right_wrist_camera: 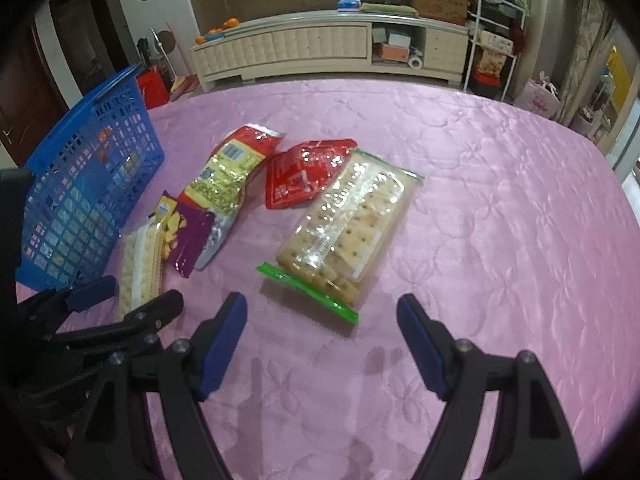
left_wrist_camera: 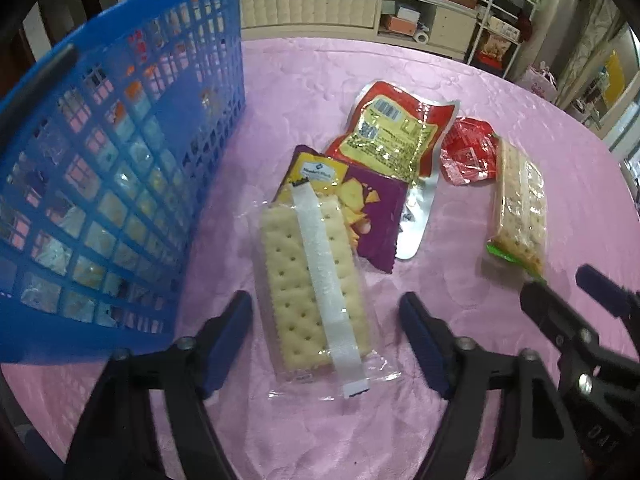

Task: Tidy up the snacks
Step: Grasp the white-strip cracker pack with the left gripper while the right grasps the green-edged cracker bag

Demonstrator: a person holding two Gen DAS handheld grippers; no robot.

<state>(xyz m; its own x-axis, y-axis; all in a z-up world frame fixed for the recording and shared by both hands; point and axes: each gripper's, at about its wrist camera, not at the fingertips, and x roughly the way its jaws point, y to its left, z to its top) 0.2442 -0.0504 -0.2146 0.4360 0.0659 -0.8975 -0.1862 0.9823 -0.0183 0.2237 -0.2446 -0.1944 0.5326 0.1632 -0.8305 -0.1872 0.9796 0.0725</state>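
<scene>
Jaws of the left gripper [left_wrist_camera: 326, 338] stand apart, straddling the near end of a clear-wrapped pack of pale square crackers [left_wrist_camera: 310, 280] without pressing it; no pad touches the wrapper. At far left stands a blue plastic lattice basket [left_wrist_camera: 120, 184] holding snacks. Just beyond the crackers lie a purple and yellow snack packet [left_wrist_camera: 372, 208], a red and gold foil pouch [left_wrist_camera: 394, 128] and a crumpled red wrapper [left_wrist_camera: 468, 156]. Further right, a green-edged clear bag of crackers [right_wrist_camera: 344, 228] lies on the pink quilted table [right_wrist_camera: 500, 240], before the right gripper [right_wrist_camera: 322, 342], whose jaws gape wide around nothing.
</scene>
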